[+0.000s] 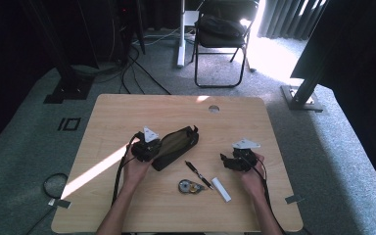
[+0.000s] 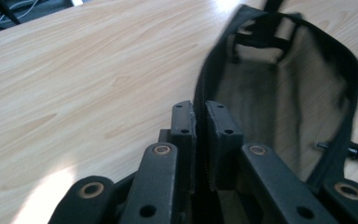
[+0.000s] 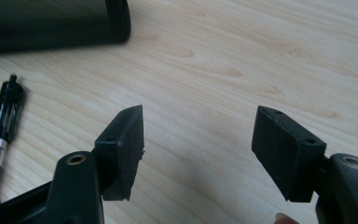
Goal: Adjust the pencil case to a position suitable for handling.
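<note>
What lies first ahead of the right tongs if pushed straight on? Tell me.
The right tongs stand open over bare table. Straight ahead looks free; the pen and the dark pouch lie off to one side, though depth is unclear.

We see a wooden table (image 1: 127,112) with rounded corners bearing an open dark fabric pencil pouch (image 1: 175,146) near its middle. Our left gripper (image 1: 145,151) touches the pouch's near-left end. Just below the pouch lie a black pen (image 1: 199,175), a round grey tape dispenser (image 1: 189,186) and a white stick (image 1: 221,189). Our right gripper (image 1: 231,162) hovers right of the pouch.
</note>
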Tool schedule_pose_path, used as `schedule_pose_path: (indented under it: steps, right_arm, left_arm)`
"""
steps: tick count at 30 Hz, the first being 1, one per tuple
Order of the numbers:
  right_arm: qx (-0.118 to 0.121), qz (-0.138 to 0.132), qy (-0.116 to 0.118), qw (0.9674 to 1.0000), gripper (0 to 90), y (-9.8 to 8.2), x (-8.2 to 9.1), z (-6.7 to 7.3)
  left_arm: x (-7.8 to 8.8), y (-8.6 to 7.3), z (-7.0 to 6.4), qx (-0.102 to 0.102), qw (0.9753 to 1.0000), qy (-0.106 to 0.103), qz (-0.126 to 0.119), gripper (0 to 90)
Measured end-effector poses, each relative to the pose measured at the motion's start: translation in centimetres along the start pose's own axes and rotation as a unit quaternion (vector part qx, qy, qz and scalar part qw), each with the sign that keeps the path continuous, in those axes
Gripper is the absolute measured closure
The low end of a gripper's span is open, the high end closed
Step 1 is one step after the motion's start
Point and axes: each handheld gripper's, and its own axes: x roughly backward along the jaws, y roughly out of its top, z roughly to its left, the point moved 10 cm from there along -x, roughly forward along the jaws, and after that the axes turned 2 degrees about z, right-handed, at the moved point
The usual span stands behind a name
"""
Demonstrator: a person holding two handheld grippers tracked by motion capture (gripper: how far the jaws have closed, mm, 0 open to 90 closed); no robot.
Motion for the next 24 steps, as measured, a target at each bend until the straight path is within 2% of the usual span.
schedule_pose_path:
  steps: [6,9,14,17,19,23,24]
  right_arm:
    - [0.002,-0.008,-0.001,1.0,33.1,1.0,0.0,0.1]
    - [0.003,-0.012,-0.002,0.9999,32.9,1.7,-0.1,0.0]
    - [0.005,-0.03,0.003,0.9995,32.8,4.0,-0.3,0.2]
    - [0.001,-0.039,0.012,0.9992,32.7,5.5,-0.7,0.5]
    - [0.0,-0.042,0.017,0.999,32.5,6.4,-1.1,0.8]
    - [-0.004,-0.045,0.027,0.9986,32.6,8.0,-2.2,1.2]
    - [-0.006,-0.043,0.03,0.9986,32.6,8.3,-2.6,1.4]
  left_arm:
    - [-0.8,0.7,-1.2,-0.015,0.9996,-0.025,-0.007,85.4]
    - [-1.1,0.7,-1.7,-0.019,0.9993,-0.03,-0.009,84.5]
    - [-0.7,0.9,-1.7,-0.006,0.9991,-0.037,-0.018,66.2]
    - [1.0,0.8,-1.3,0.009,0.9989,-0.026,-0.037,55.8]
    - [1.7,0.5,-1.2,0.019,0.9986,-0.025,-0.041,51.0]
    - [2.5,-0.4,-1.2,0.026,0.9988,-0.016,-0.039,40.3]
    - [3.0,-1.0,-1.4,0.028,0.9988,-0.018,-0.037,40.0]
